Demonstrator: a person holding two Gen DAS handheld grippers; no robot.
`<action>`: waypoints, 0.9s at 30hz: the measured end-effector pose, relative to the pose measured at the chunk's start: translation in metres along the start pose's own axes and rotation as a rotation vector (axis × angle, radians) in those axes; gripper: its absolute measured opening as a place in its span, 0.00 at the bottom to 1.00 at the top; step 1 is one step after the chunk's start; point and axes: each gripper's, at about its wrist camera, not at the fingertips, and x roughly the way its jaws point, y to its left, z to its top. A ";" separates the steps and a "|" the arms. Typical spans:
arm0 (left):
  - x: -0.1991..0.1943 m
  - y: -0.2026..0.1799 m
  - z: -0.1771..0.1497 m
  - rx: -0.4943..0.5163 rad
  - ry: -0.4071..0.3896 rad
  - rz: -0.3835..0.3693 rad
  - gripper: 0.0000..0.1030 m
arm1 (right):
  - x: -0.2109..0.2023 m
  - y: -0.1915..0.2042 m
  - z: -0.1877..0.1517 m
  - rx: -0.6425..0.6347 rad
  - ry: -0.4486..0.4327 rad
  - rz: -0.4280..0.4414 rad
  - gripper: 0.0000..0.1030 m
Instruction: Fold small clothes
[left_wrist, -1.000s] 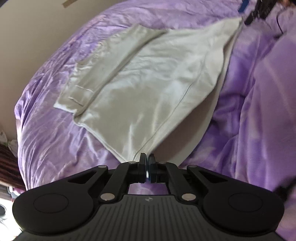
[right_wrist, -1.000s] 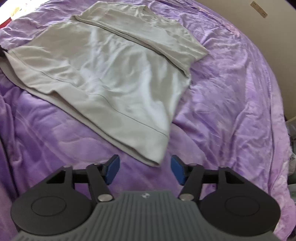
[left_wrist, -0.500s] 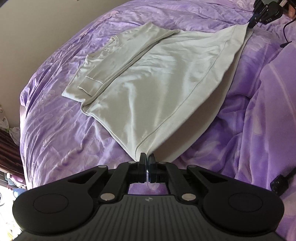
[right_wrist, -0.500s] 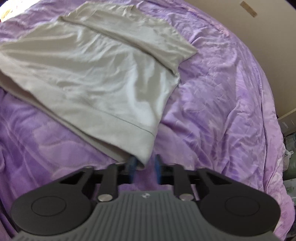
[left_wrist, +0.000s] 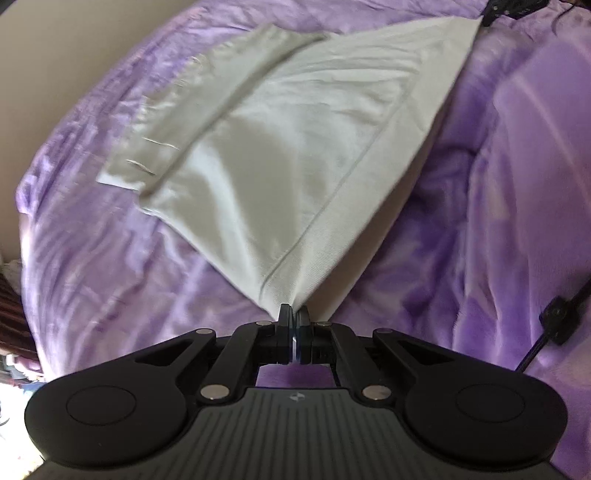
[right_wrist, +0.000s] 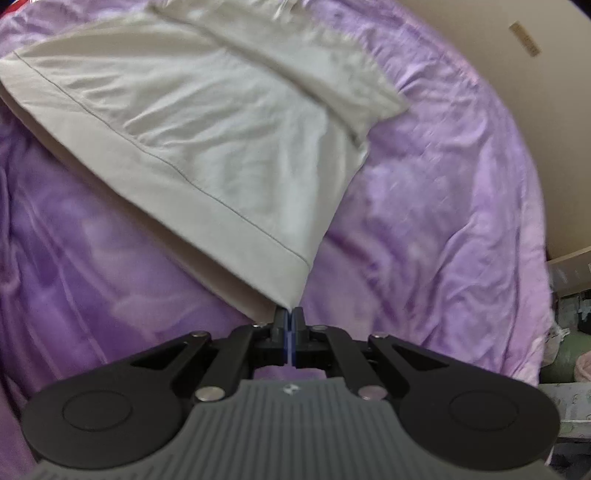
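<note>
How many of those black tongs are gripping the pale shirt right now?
2. The left tongs pinch one bottom corner of the shirt; the right tongs pinch the other. Both corners are lifted off the purple blanket.

A pale grey-green shirt (left_wrist: 295, 147) lies on a mottled purple bedspread (left_wrist: 498, 184), behind black grippers.

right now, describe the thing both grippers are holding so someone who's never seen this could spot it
Look at the bed covered by a wrinkled purple blanket. Spread across it lies a pale grey-white shirt, its sleeves folded in over the body. It is the only pale garment on the purple, with its stitched hem lifted: the left gripper and right gripper each pinch one bottom corner.
</note>
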 end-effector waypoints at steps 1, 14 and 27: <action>0.004 -0.003 -0.001 0.015 0.007 -0.002 0.00 | 0.008 0.002 -0.003 -0.004 0.014 0.003 0.00; 0.005 0.004 -0.006 0.011 0.072 -0.123 0.14 | 0.006 0.007 -0.012 -0.028 0.033 0.022 0.00; -0.005 -0.025 0.014 0.200 -0.014 0.024 0.65 | -0.033 0.019 0.003 -0.104 -0.123 0.050 0.39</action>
